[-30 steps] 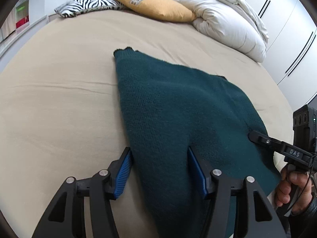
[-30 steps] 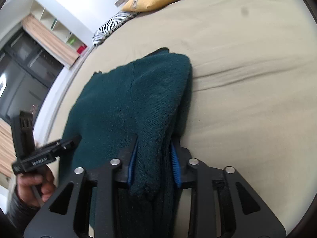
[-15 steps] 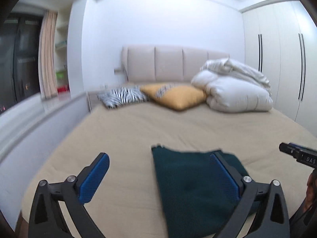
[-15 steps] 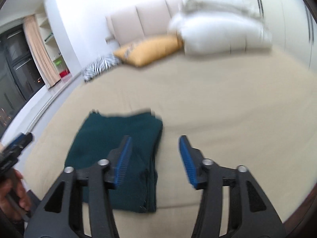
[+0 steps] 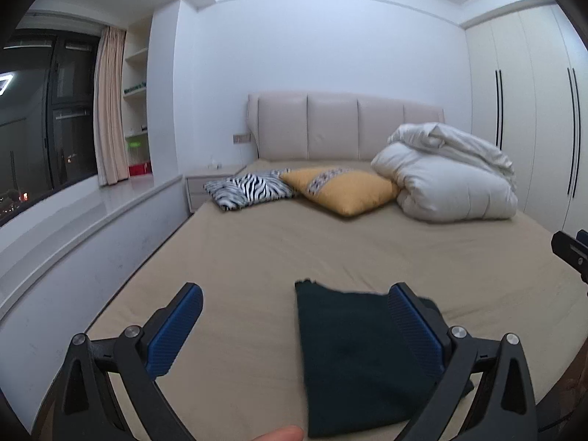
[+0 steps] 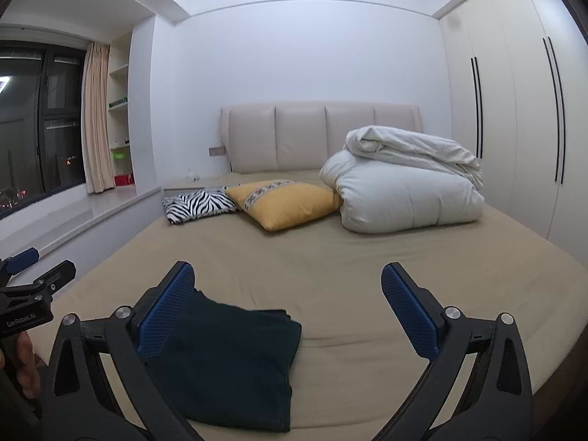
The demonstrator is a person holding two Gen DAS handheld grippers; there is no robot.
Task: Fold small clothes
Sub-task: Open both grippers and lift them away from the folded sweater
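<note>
Below and just ahead of both grippers, a dark green garment (image 6: 228, 364) lies folded into a compact rectangle on the near end of the bed (image 6: 330, 257). The left gripper (image 5: 294, 334) stands fully open and holds nothing; the garment sits beneath its right finger, with no pad touching the cloth. The right gripper (image 6: 286, 312) is opening, its jaws already spread wide with nothing between them, and the garment lies below its left finger. Both grippers hang above the bed, clear of the fabric.

The fold on this piece looks finished, so the step in hand appears to be the release and pull-back. The next move likely calls for either setting this piece aside or fetching another small garment; no other clothing to fold is visible in either view.

The bed wears a smooth tan sheet. Far ahead of the grippers, near the padded headboard (image 5: 345, 128), rest a zebra-print pillow (image 5: 250, 191), a yellow cushion (image 5: 341, 191) and a bundled white duvet (image 5: 452, 183). Wardrobe doors (image 6: 514, 110) line the right wall; a dark window (image 6: 36, 121) with a curtain is on the left.
</note>
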